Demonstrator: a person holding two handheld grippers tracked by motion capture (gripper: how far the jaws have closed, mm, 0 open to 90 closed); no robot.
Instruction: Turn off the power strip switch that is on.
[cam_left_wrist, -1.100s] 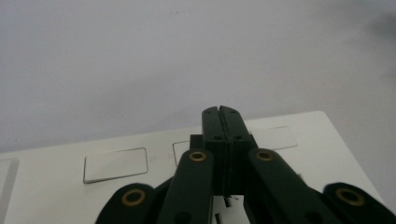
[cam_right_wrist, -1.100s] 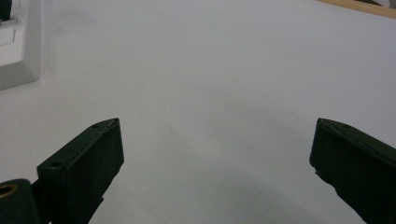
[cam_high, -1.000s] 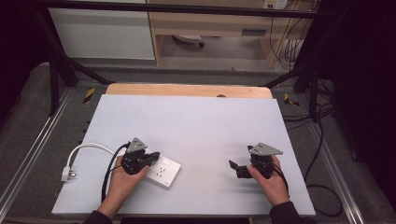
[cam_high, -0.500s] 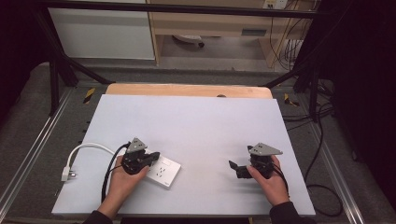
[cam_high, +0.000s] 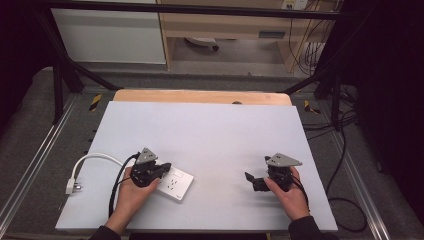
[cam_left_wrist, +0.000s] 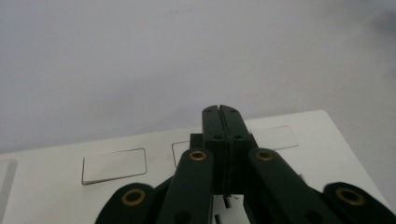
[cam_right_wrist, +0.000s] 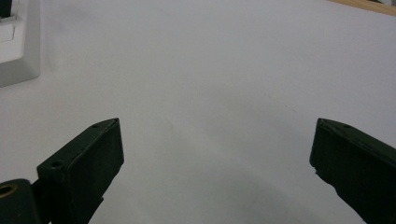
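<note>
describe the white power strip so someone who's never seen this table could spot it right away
Start at the pale grey table and look to its near left area, where the left gripper rests with jaws shut. The power strip is the flat white rectangular block under it, with a white cord looping off to a plug beyond the table's left edge.

The worktop (cam_high: 210, 135) looked matt grey with a bare wood far edge; the socket plate (cam_high: 175, 184) smooth white plastic; the tongs (cam_left_wrist: 221, 116) matt black.
</note>
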